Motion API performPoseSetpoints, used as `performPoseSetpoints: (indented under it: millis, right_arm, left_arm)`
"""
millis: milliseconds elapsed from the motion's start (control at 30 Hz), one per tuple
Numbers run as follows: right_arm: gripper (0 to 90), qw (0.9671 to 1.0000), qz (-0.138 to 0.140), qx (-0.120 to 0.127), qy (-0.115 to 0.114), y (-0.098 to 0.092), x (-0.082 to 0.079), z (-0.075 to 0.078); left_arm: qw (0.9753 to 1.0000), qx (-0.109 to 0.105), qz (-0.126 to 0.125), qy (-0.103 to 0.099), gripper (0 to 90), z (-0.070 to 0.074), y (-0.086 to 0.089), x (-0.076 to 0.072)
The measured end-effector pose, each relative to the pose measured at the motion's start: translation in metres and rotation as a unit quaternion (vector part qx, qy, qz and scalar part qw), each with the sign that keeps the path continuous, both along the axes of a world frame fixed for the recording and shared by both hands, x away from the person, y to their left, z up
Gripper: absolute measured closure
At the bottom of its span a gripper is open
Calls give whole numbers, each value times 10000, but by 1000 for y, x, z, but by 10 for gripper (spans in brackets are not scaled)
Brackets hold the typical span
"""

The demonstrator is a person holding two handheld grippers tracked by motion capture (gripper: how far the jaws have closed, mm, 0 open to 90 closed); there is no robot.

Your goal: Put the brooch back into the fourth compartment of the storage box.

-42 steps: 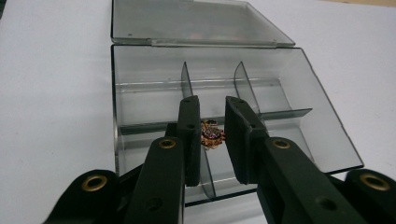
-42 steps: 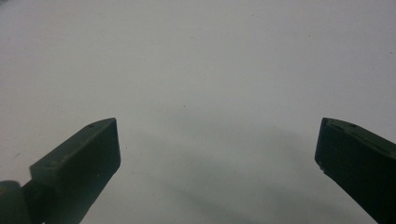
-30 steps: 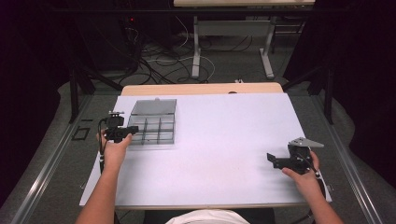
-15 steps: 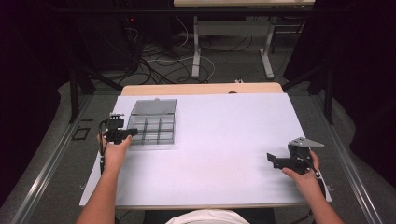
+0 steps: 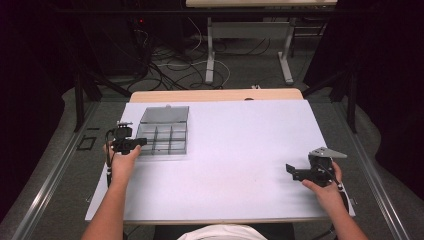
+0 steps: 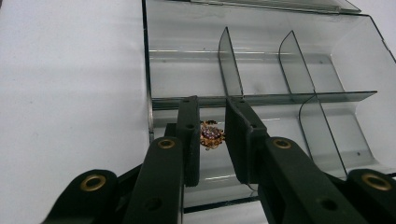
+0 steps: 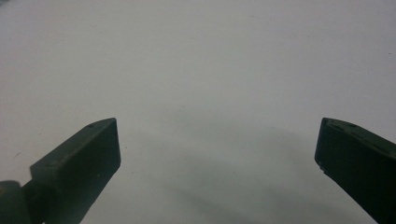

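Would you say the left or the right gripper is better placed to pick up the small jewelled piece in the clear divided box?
Left. The left gripper already straddles the jewelled piece inside the box, while the right gripper sits open across the table.

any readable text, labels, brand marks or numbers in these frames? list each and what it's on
None readable.
Clear compartment box: no label or embossed mark visible.
Small gold and purple jewel between the left tongs: no lettering.
Right tongs, open over the white table sheet: both plain.
Red light on dark equipment behind the table: a dot, nothing legible.
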State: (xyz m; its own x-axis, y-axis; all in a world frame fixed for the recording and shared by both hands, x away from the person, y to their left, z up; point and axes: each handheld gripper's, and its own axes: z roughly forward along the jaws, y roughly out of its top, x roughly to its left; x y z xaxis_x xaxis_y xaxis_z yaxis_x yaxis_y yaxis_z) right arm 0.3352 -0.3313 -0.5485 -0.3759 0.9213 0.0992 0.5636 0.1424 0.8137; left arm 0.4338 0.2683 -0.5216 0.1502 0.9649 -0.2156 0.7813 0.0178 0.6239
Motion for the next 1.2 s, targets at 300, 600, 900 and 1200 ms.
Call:
performPoseSetpoints:
  millis: [300,600,900,1200]
  right_arm:
    - [0,10000,2,1,2,0,0,0]
    - [0,10000,-17,5,-1,0,0,0]
    - [0,10000,-14,-2,-4,0,-1,1]
    - [0,10000,-36,3,-1,0,-1,1]
  left_arm:
    - [10000,-36,3,-17,702,1,-1,0]
    - [9995,-74,-38,-297,636,7,-4,-4]
    - [9985,8,-228,-504,585,17,-11,-11]
    - [9968,-15,-443,-661,497,23,-17,-21]
